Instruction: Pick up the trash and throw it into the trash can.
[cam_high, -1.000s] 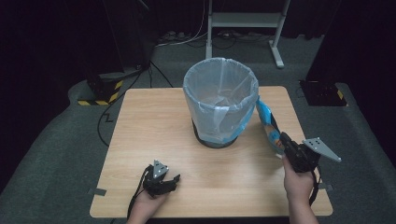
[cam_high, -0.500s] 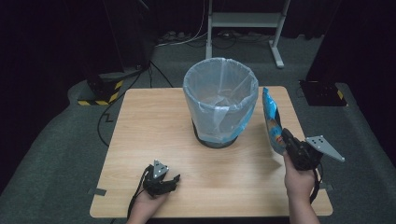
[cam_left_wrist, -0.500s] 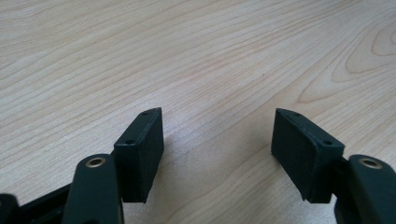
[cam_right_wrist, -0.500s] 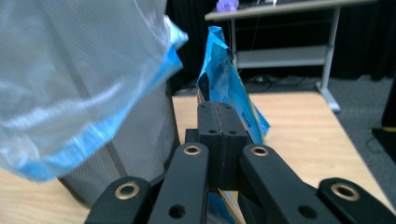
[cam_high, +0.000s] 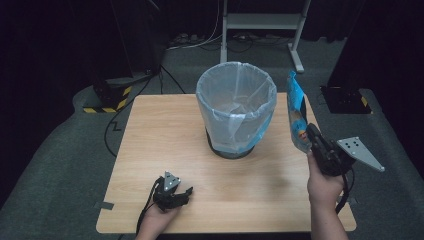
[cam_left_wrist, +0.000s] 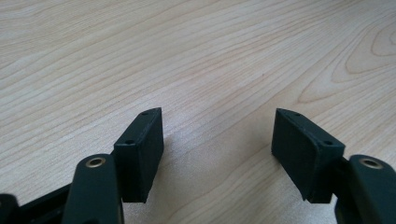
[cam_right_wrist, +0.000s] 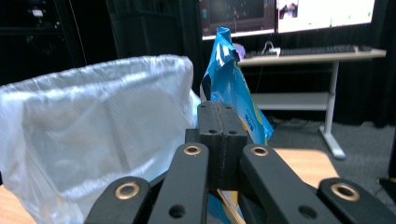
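My right gripper is shut on a blue snack bag, holding it upright in the air to the right of the bin. The bin, lined with a pale blue plastic bag, stands in the middle of the wooden table. The bag's top reaches about level with the bin's rim. My left gripper rests low over the table near its front left edge, jaws open, with bare wood between them.
A white desk frame stands on the floor behind the table, with cables beside it. In the right gripper view, a desk with monitors and a keyboard lies beyond. A black-and-yellow striped base sits on the floor at the left.
My right gripper has lifted the blue snack bag from a slanting pose low beside the bin to upright and higher. The left gripper has not moved.
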